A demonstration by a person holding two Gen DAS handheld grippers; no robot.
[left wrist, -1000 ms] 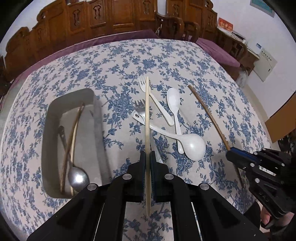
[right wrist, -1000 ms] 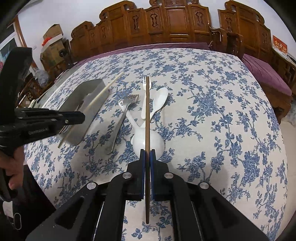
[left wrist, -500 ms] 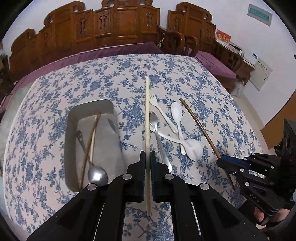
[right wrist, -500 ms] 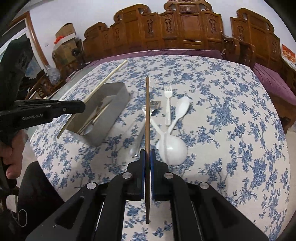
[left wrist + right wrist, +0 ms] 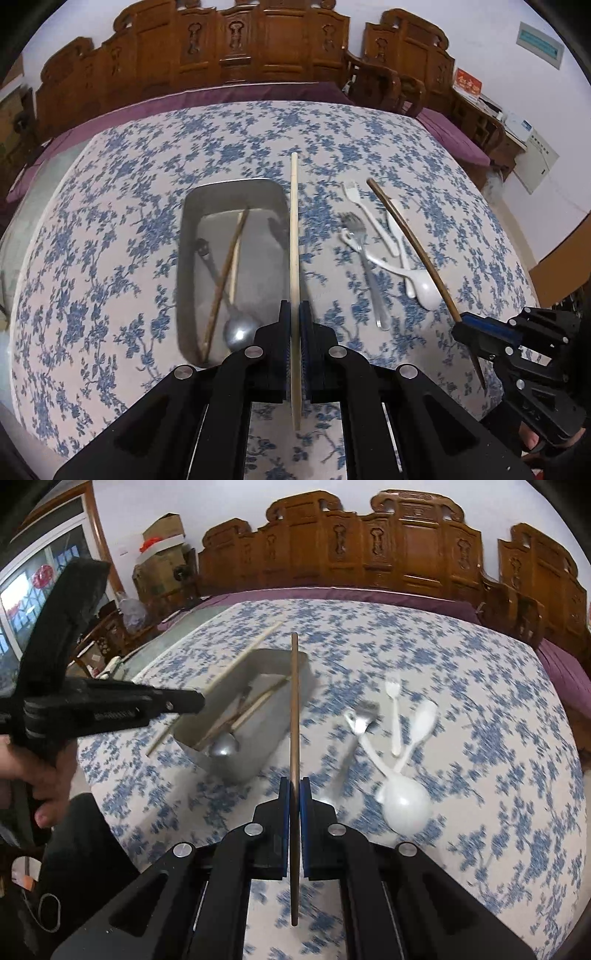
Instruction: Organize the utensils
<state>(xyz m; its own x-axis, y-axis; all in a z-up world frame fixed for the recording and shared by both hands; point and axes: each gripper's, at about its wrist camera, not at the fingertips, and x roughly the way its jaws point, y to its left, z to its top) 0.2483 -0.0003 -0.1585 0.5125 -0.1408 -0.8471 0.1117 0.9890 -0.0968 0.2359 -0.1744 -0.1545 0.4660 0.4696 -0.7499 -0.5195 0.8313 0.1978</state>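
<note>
My left gripper [image 5: 294, 314] is shut on a pale chopstick [image 5: 294, 229], held in the air along the right rim of the metal tray [image 5: 192, 206]. My right gripper [image 5: 294, 794] is shut on a dark brown chopstick [image 5: 294, 701], carried above the table with its tip over the tray's [image 5: 240, 768] right side. Inside the tray lie a metal spoon [image 5: 240, 328] and two chopsticks [image 5: 225, 280]. On the cloth right of the tray rest a metal fork [image 5: 364, 254], a white plastic fork [image 5: 369, 214], a white spoon [image 5: 397, 236] and a white ladle [image 5: 424, 291].
The table carries a blue floral cloth [image 5: 129, 240] with a purple cloth under it. Carved wooden chairs [image 5: 229, 48] line the far side. A person's hand [image 5: 44, 775] holds the left gripper at the table's left edge. Boxes [image 5: 162, 535] stand by the window.
Both grippers have swung left and risen a little with their chopsticks. The tray now sits under the pale chopstick, and the loose cutlery has slid right in both views.
</note>
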